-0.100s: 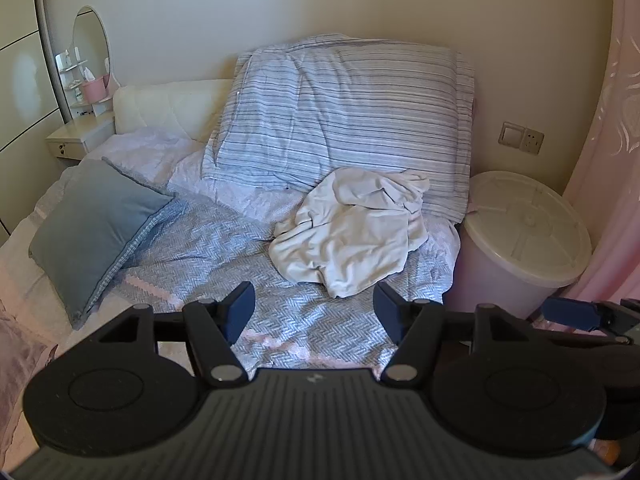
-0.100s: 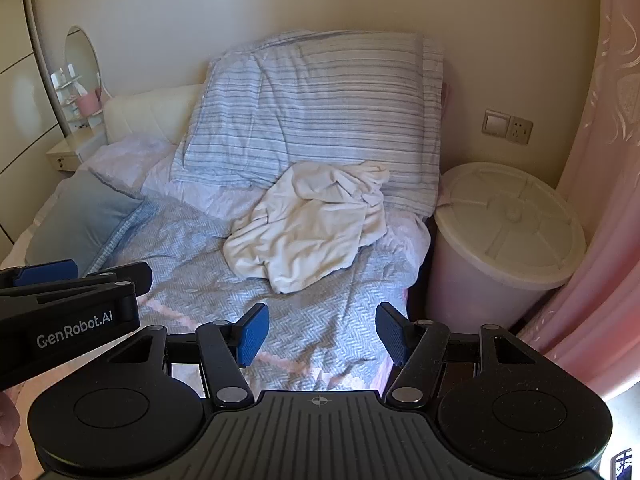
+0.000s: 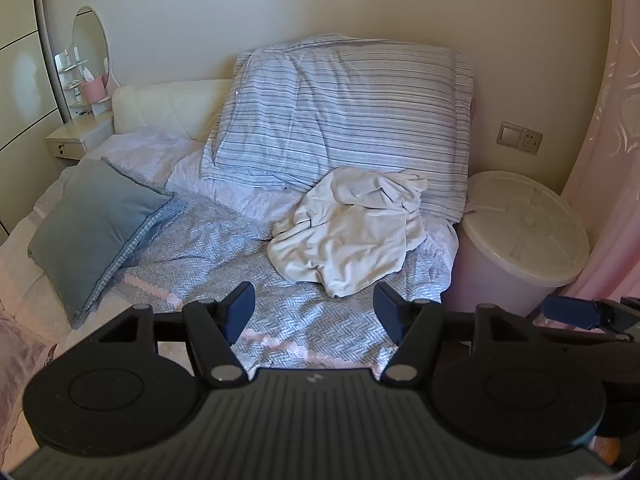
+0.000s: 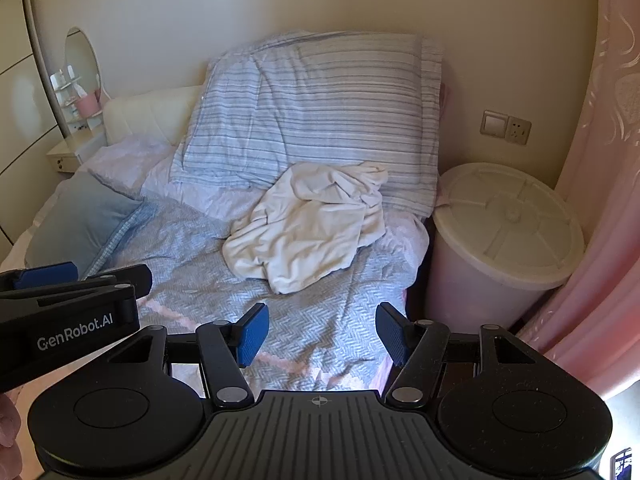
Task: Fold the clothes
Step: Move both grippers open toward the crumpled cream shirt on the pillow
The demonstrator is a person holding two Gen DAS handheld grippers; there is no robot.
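1. Both claws stand wide open and hold nothing: the left claw and the right claw hover side by side over the near edge of the bed, with the right claw's blue-padded fingers spread well apart.
2. Task item: a crumpled white cloth garment lies in a loose heap on the blue-grey herringbone bedspread, ahead of both claws and apart from them, its far edge resting against the upright striped blue-and-white pillow.
3. Step in hand, by judgement: the garment is unfolded and bunched; it needs gripping at an edge or corner and spreading flat before any fold.
4. A round lidded white plastic bin stands right of the claws.
5. Legible writing: "GenRobot.AI" on the left claw's body in the right wrist view.
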